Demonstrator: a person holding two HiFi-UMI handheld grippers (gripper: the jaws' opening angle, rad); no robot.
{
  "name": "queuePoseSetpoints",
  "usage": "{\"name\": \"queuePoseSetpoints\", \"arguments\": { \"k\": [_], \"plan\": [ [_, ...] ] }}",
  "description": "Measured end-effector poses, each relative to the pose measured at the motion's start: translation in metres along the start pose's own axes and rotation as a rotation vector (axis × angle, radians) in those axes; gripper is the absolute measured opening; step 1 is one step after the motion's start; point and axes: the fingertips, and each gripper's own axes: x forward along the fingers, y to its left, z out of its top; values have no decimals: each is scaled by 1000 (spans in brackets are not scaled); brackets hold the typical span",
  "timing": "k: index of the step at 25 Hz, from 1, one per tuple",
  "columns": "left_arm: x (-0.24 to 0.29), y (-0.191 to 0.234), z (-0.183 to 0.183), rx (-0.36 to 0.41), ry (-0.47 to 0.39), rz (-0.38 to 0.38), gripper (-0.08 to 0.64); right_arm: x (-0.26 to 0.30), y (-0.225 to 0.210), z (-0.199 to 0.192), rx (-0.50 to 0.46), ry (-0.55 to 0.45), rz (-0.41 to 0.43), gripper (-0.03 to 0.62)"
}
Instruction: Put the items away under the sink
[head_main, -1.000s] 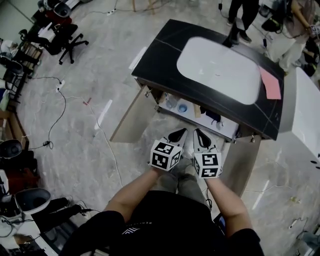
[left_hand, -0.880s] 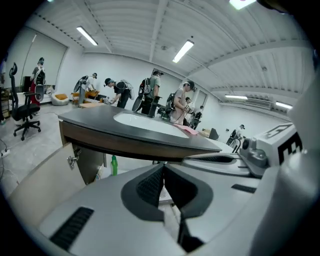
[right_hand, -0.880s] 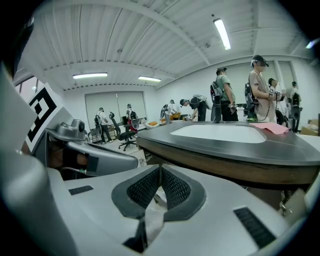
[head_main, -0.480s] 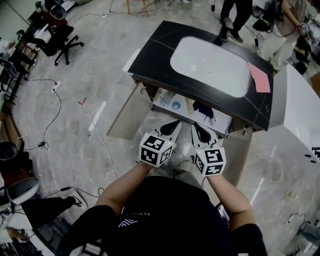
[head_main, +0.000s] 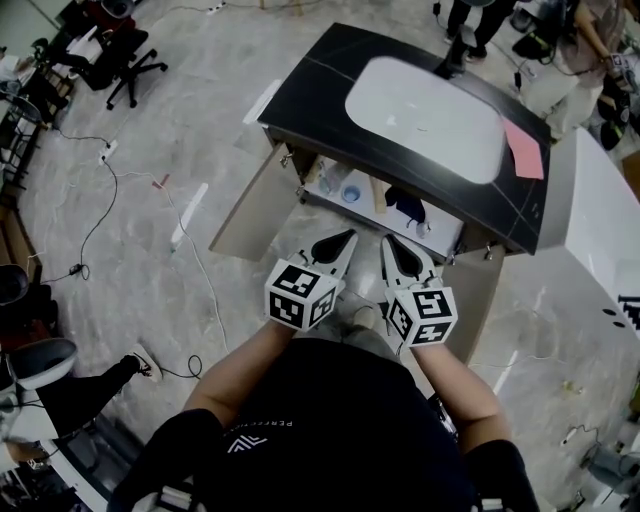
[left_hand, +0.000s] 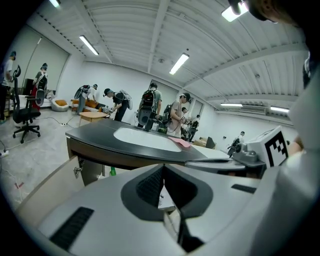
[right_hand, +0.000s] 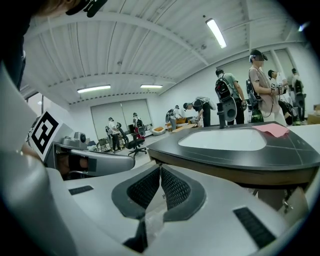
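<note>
A black vanity counter (head_main: 310, 90) with a white sink (head_main: 425, 120) stands ahead, both cabinet doors open below it. On the shelf inside I see a clear bottle (head_main: 328, 180), a blue cup (head_main: 350, 194) and a dark blue item (head_main: 405, 207). My left gripper (head_main: 345, 237) and right gripper (head_main: 385, 243) hang side by side just in front of the opening, apart from the shelf. Both are shut with nothing held. In the left gripper view the counter (left_hand: 100, 140) lies beyond the closed jaws; the right gripper view shows the sink (right_hand: 222, 140).
The left door (head_main: 250, 215) swings out toward me and the right door (head_main: 480, 300) stands beside my right gripper. A pink cloth (head_main: 525, 150) lies on the counter's right end. Cables (head_main: 195, 250) trail on the floor at left. Several people work in the background.
Both grippers have risen together and drawn back a little from the cabinet opening, still shut. More of the shelf shows now.
</note>
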Motion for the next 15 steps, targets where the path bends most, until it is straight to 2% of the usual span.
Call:
{"name": "queuePoseSetpoints", "arguments": {
  "k": [15],
  "plan": [
    [-7, -6, -4, 15, -11, 3, 8, -11, 6, -6, 54, 9, 4, 35]
  ]
}}
